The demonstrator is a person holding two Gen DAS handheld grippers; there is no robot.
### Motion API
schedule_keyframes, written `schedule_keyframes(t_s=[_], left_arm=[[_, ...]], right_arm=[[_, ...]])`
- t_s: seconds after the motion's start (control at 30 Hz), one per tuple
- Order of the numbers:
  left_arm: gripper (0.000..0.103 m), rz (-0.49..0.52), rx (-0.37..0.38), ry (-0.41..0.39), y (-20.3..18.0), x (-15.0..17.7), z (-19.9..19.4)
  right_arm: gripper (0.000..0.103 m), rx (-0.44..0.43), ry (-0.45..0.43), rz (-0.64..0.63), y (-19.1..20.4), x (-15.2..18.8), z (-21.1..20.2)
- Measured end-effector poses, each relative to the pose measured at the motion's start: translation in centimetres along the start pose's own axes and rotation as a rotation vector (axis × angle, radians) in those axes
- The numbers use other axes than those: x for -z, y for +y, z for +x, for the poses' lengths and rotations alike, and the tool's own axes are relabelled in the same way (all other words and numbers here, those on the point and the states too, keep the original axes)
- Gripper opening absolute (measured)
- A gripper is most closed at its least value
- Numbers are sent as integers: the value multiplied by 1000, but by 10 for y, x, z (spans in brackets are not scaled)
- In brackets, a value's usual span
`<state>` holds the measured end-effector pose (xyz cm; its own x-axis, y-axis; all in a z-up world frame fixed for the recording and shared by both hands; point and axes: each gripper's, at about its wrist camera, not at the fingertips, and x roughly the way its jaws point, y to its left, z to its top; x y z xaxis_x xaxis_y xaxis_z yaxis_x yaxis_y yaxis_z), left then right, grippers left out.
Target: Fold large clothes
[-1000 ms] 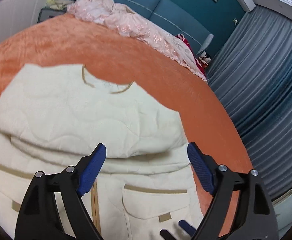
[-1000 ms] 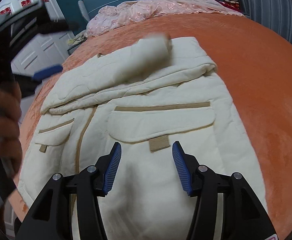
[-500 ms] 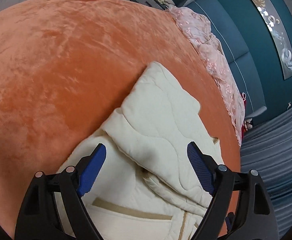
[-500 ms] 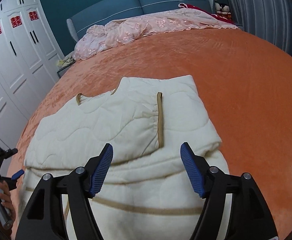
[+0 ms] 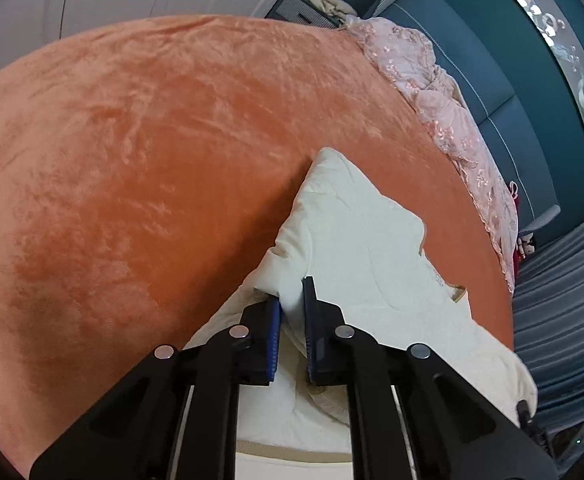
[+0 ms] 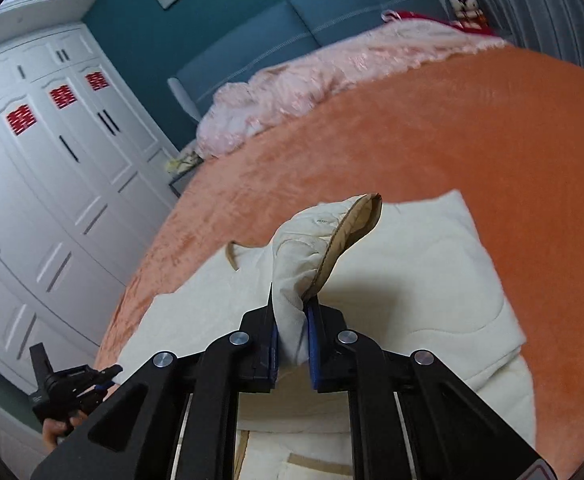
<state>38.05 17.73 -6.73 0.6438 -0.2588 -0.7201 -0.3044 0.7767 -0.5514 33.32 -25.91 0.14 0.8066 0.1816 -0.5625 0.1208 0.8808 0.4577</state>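
**Both tongs clamped on the jacket**

A cream quilted jacket [image 5: 364, 240] lay on an orange bedspread [image 5: 151, 140], in the left wrist view filling the lower part from 3 o'clock round to 6 o'clock. The left tongs [image 5: 292, 300] had just been closing and were clamped on a raised fold at the jacket's edge, cream cloth pinched between the blue pads [image 5: 274, 332]. One corner of the jacket pointed toward 12 o'clock past the tips.

In the right wrist view, the right tongs [image 6: 292, 316] had also just been closing and gripped a bunched piece of the jacket [image 6: 432, 264]. That piece stood up from the pads toward 1 o'clock, showing a tan lining [image 6: 356, 228] at its top. The rest of the jacket lay flat on the bedspread [image 6: 452, 132] beneath, spreading toward 3 o'clock.

At 8 o'clock in that view, a hand [image 6: 57, 428] held the black frame of the other gripper.

A pink blanket [image 6: 312, 84] lay at 12 o'clock against a blue headboard [image 6: 332, 20]. White wardrobes [image 6: 43, 168] stood at 9 o'clock, and grey curtains [image 5: 564, 300] hung at 3 o'clock in the left view.
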Motion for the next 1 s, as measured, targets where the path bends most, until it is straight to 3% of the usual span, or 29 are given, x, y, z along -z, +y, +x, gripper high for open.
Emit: schedule_keyframes(t_s=[0.1,0.17,0.23,0.4,0.57,0.7,0.83,0.9,1.0], left_arm=[[9,90,-56,0,-1,15,6],[8,111,-97,25,1,25,18],[8,136,-128,20,1,32,26],[9,256,-203,-17,-8,44,38],[12,306,-216,-49,-7,50,42],[22,337,-224,-83,-11,44,13],[24,442,-258,-193,-34,33,-28],[24,469,-233,-207,-54,21,-33],[24,493,-181,-167,-86,10,-15]], right_arm=[[10,133,90,-123,-7,27,15],[10,199,187,-136,-25,50,39],[10,206,220,-111,-42,65,51],[11,211,212,-99,-50,75,58],[14,169,201,-57,-57,74,51],[34,199,151,-31,-52,62,18],[40,300,18,-87,-40,40,-18],[40,275,30,-83,-31,25,-10],[34,185,74,-79,-10,11,16]])
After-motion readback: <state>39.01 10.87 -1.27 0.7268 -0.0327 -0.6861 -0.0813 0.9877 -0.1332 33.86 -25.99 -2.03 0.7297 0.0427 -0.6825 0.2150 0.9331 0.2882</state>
